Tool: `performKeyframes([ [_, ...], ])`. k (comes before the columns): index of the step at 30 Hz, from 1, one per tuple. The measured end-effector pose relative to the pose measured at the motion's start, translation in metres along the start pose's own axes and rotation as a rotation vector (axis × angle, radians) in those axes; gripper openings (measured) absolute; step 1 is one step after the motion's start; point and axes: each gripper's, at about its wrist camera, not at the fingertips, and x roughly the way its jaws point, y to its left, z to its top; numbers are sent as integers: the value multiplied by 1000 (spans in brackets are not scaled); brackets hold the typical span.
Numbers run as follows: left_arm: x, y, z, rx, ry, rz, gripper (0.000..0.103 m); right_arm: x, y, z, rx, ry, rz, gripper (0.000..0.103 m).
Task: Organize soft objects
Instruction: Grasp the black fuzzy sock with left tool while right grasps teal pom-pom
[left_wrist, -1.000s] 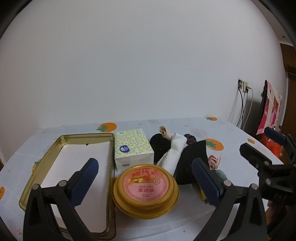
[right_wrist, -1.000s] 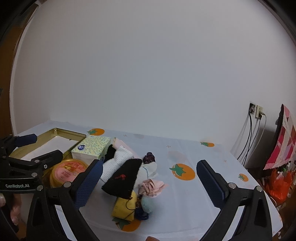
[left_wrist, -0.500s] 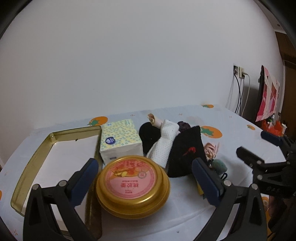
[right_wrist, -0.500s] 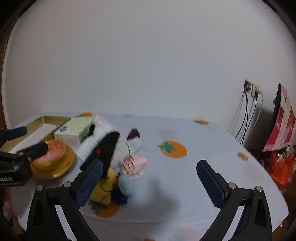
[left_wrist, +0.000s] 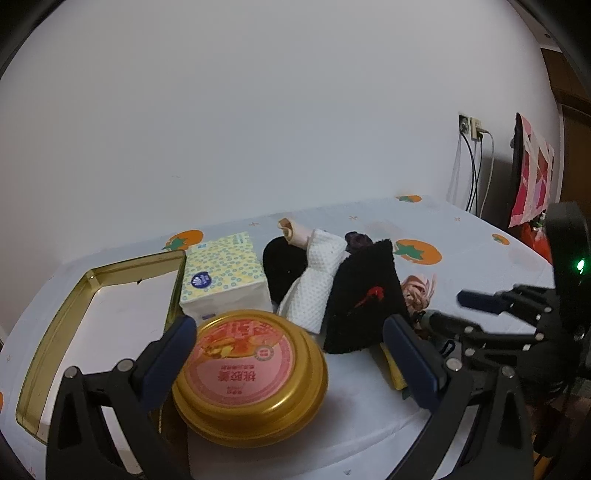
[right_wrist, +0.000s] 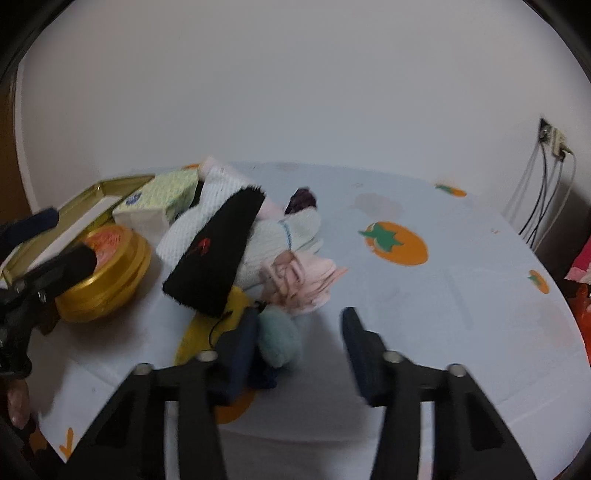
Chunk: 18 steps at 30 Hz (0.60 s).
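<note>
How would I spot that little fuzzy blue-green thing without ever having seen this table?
Find the table with the orange-fruit cloth, then the pile of soft things beside the round gold tin. At the pile's near edge, below the pink bundle, lies the pale teal puff: the only rounded, fluffy blue-green piece there.

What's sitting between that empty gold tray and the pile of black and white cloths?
A tissue pack lies between the gold tray and the cloth pile, touching the tray's edge. The left wrist view shows it best.

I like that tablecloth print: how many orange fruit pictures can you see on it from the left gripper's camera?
4 fruit prints: one behind the tissue box, one right of the black cloth, one at the far edge, one small at right. Others may be hidden.
</note>
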Motion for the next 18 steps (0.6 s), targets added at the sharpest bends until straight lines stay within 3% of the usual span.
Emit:
performKeyframes([
  [2, 1, -2, 0, 2, 4, -7, 103, 4, 3, -5, -16, 27, 19, 32],
  [3, 2, -3, 0, 5, 5, -8, 103, 5, 3, -6, -16, 28, 22, 20],
  [8, 1, -9, 6, 30, -3, -19, 103, -9, -5, -9, 33, -36, 65, 15],
  [18, 26, -43, 18, 101, 23, -22, 101, -42, -33, -2, 122, -190, 8, 15],
])
